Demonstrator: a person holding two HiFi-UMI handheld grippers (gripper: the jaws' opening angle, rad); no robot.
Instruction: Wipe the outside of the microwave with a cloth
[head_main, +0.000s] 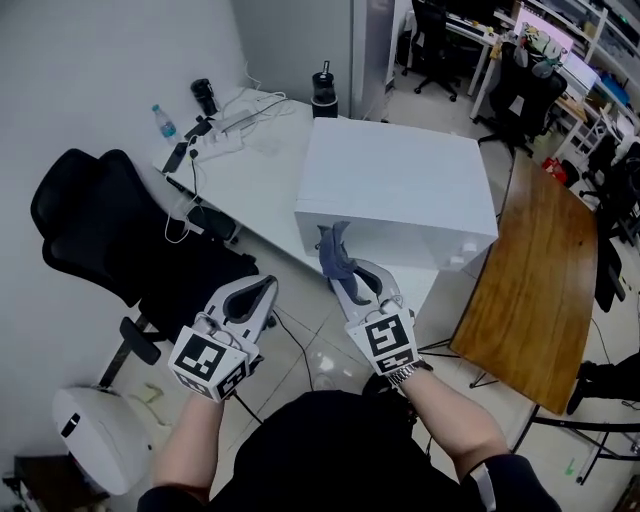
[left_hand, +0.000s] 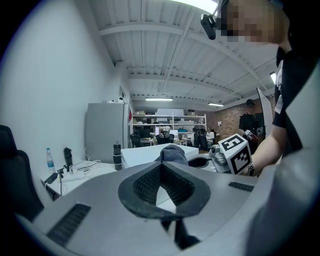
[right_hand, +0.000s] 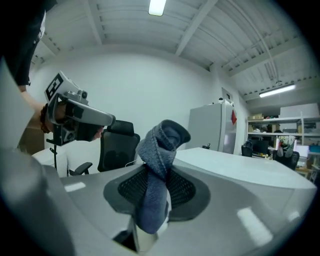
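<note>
Beside microwave (head_main: 400, 185), cloth (head_main: 335, 252) in right gripper (head_main: 347, 283), left gripper (head_main: 266, 288) closed

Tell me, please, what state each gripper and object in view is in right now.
left gripper: jaws shut, nothing between them.
right gripper: jaws shut on the cloth.
cloth: bunched, sticking up out of the jaws.
microwave: standing on the white table, no door seen open.
water bottle: upright, capped.
black flask: upright.
</note>
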